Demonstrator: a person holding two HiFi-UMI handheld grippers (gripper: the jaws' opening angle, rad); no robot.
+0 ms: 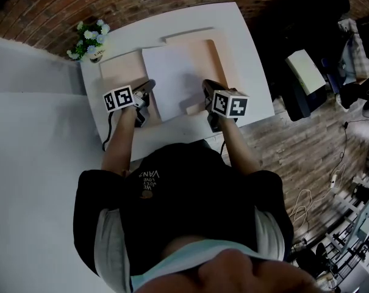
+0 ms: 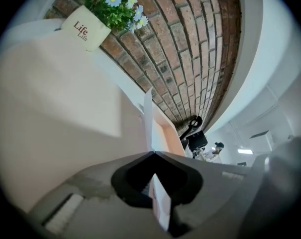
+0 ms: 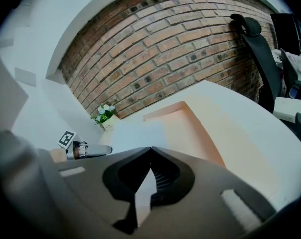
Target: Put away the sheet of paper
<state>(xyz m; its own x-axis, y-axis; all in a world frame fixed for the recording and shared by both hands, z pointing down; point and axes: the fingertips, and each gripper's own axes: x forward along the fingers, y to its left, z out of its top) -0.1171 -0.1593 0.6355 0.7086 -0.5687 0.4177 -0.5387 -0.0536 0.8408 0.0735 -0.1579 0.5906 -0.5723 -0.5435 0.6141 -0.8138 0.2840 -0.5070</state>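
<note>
Head view, paper: The paper [image 1: 175,78] is white. It lies flat over a peach tray [image 1: 120,69] on the white surface [image 1: 245,60].
Head view, grippers: The left gripper [image 1: 149,86] is at the paper's left edge. The right gripper [image 1: 207,88] is at its near right edge.
Head view, writing: The shirt [image 1: 154,182] has print that looks like "VANS", upside down. The cubes on the grippers have black and white squares but no words.
Left gripper view, jaws: The jaws are closed tight on the paper's edge. The thin sheet runs out between them, seen from the side.
Left gripper view, writing: The pot [image 2: 85,30] of flowers says "Life" twice.
Right gripper view, jaws: These jaws are closed on the paper too. A white strip shows between them.
Right gripper view, other things: The tray's rim is ahead. The pot sits by the brick wall [image 3: 155,49], and its words are too small to read here.
How the paper handles: I think it is very light, thin and floppy. It can bend, crease or rip if the grippers pull apart. It is smooth, so it may slip.
Where to hold: The edges, one on each side, seem best. Then the middle sags less.
</note>
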